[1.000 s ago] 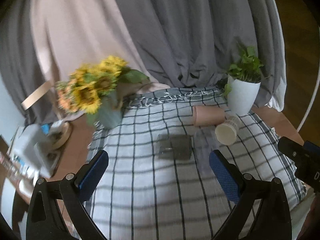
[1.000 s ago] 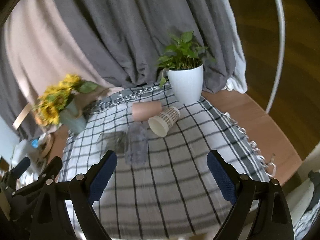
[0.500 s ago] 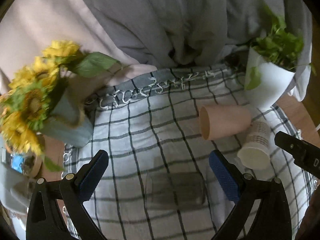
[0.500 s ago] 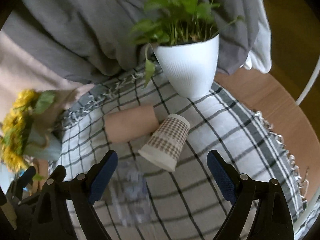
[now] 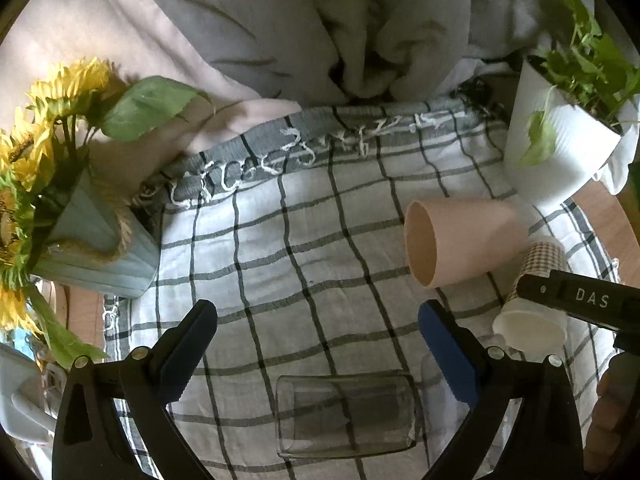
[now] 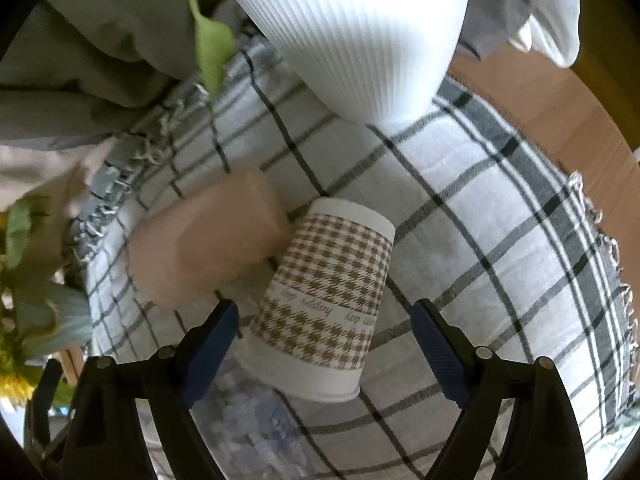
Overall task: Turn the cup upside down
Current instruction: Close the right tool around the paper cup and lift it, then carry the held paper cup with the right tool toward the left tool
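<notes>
Three cups lie on their sides on a checked cloth (image 5: pixel 304 240). A brown-checked paper cup (image 6: pixel 324 304) lies with its mouth toward me, between the spread fingers of my open right gripper (image 6: pixel 326 344); it also shows in the left wrist view (image 5: pixel 536 292). A pink cup (image 5: pixel 460 246) lies next to it, mouth to the left, and shows blurred in the right wrist view (image 6: pixel 208 240). A clear glass (image 5: pixel 346 414) lies low between the fingers of my open, empty left gripper (image 5: pixel 320 340). The right gripper's finger (image 5: pixel 580 300) crosses the paper cup.
A white ribbed pot (image 6: pixel 356 28) with a green plant stands just behind the cups; it is at the right in the left wrist view (image 5: pixel 560 152). A sunflower vase (image 5: pixel 92 240) stands at the left. Grey curtains (image 5: pixel 320 20) hang behind. Bare wood table (image 6: pixel 540 100) lies right.
Both grippers have moved forward and down toward the cups. The paper cup now lies between the right gripper's fingers, and the glass is nearer the left gripper. Both stay open.
</notes>
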The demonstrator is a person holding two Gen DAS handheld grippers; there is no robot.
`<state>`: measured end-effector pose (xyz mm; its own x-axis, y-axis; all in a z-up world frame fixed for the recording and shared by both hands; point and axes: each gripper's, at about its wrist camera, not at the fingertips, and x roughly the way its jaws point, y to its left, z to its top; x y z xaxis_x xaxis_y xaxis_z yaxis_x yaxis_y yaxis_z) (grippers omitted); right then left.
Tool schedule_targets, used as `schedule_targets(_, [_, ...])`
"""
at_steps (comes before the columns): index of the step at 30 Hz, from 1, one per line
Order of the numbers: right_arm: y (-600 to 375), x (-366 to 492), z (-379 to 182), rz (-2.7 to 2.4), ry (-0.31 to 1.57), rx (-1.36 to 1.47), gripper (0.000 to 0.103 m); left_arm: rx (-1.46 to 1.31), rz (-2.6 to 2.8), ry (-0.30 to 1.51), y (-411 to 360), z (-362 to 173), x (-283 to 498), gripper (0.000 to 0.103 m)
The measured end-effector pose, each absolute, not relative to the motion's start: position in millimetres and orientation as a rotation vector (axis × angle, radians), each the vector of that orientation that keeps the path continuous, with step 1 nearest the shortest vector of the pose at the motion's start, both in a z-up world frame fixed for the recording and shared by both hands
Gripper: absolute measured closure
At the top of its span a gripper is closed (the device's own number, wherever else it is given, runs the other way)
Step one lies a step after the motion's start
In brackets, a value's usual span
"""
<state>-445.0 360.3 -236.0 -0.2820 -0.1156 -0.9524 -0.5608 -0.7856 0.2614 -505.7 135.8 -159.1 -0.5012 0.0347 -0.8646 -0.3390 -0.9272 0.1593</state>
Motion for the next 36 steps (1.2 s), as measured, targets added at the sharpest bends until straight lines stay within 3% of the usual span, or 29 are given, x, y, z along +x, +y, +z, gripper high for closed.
schedule_targets(2, [359, -447, -241, 2.148, 0.858, -1.672, 0.02, -1.442, 2.503, 0.46, 135, -162, -507, 0.0])
schedule_targets(5, [357, -448, -244, 2.159, 0.844, -1.689, 0.035, -1.448, 2.509, 0.463, 134, -164, -505, 0.0])
schedule_targets(10, [355, -439, -225, 2.224, 0.748, -1.633, 0.035, -1.427, 2.532, 0.46, 133, -159, -491, 0.0])
schedule_targets(24, [305, -344, -124, 2.582, 0.494, -1.473, 0.035, -1.437, 2.654, 0.236, 73, -122, -394, 0.0])
schedule_targets(36, [216, -290, -141, 2.755, 0.34, -1.693, 0.035, -1.643, 2.758, 0.124, -18, -147, -320, 0.0])
